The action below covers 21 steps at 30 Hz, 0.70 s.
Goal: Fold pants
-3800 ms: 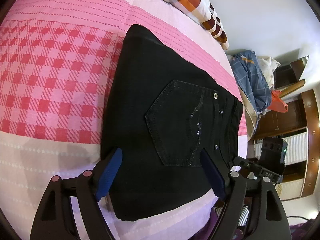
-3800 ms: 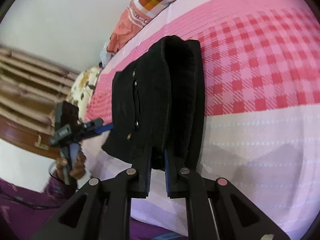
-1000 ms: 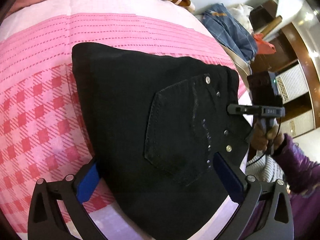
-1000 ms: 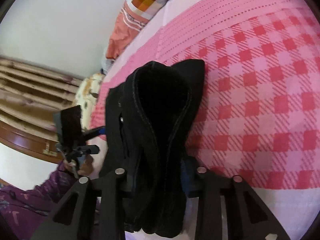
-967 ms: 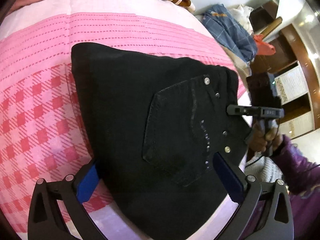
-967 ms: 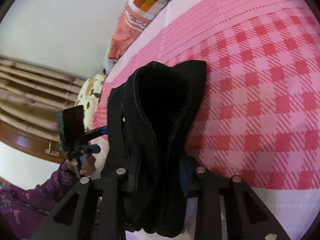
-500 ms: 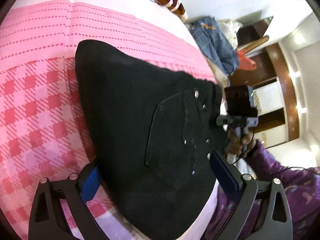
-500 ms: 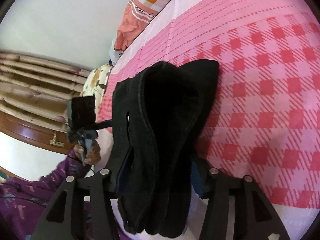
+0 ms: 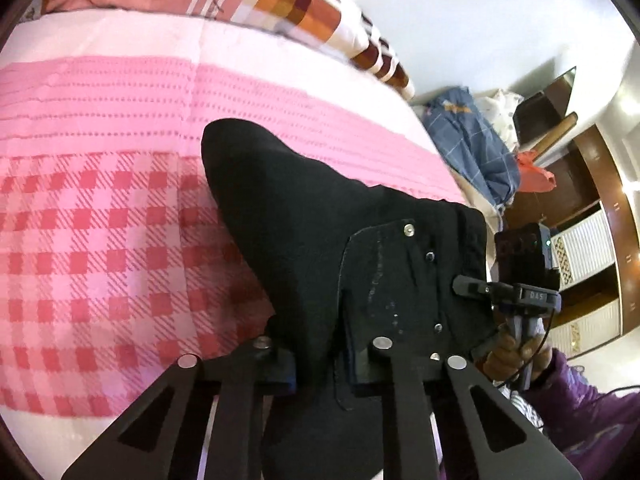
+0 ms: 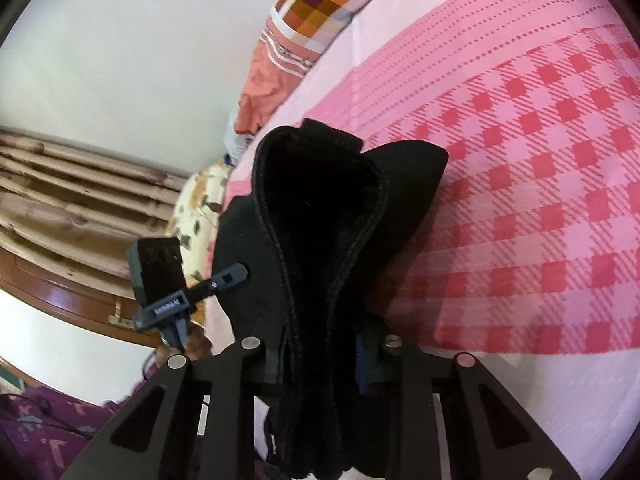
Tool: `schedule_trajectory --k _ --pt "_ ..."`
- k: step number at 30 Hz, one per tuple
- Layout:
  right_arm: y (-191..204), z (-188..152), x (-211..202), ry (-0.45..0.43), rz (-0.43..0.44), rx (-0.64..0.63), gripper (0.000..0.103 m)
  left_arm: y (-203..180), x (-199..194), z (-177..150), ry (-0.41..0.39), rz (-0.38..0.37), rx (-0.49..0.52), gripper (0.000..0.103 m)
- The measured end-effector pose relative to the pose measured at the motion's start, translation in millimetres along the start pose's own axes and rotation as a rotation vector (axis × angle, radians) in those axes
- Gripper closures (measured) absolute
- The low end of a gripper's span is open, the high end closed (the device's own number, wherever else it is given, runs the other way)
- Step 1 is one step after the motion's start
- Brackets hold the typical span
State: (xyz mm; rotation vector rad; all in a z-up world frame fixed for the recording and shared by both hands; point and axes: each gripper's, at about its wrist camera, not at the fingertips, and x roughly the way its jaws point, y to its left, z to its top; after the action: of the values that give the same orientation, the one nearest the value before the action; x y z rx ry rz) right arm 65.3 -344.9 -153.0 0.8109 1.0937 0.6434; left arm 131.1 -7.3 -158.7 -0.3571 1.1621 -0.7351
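The folded black pants (image 9: 328,240) with a studded back pocket (image 9: 384,280) are bunched and lifted off the pink checked bed sheet (image 9: 100,240). My left gripper (image 9: 320,360) is shut on the near edge of the bundle. In the right wrist view the pants (image 10: 320,240) show their thick folded side, and my right gripper (image 10: 320,364) is shut on that stack. Each gripper shows in the other's view, the right one (image 9: 516,292) beside the waistband and the left one (image 10: 192,292) on the far side.
A checked orange and brown pillow (image 9: 304,4) and a salmon cloth lie at the head of the bed. A pile of blue clothes (image 9: 472,148) and wooden cabinets (image 9: 592,216) stand to the right. A floral pillow (image 10: 200,200) and a wooden headboard (image 10: 80,200) are to the left in the right wrist view.
My left gripper has closed from wide open onto the pants. The right gripper, loose around the stack a second ago, has pinched it. The bundle has risen and bunched up.
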Motion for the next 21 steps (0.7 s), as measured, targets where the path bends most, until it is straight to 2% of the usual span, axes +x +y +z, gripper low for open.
schedule_trajectory --k 5,11,21 --pt "13.8 -2.9 5.4 -0.015 0.049 0.012 0.079 -12.6 -22.8 -4.3 -0.039 0.031 0.035 0.089" --pt "34.3 -3.6 23.8 -0.016 0.095 0.009 0.079 -20.9 -51.2 -0.1 -0.083 0.105 0.061 0.089" --pt "67.9 8.0 64.3 0.002 0.139 0.007 0.079 -7.5 -94.3 2.3 -0.154 0.199 0.067 0.089"
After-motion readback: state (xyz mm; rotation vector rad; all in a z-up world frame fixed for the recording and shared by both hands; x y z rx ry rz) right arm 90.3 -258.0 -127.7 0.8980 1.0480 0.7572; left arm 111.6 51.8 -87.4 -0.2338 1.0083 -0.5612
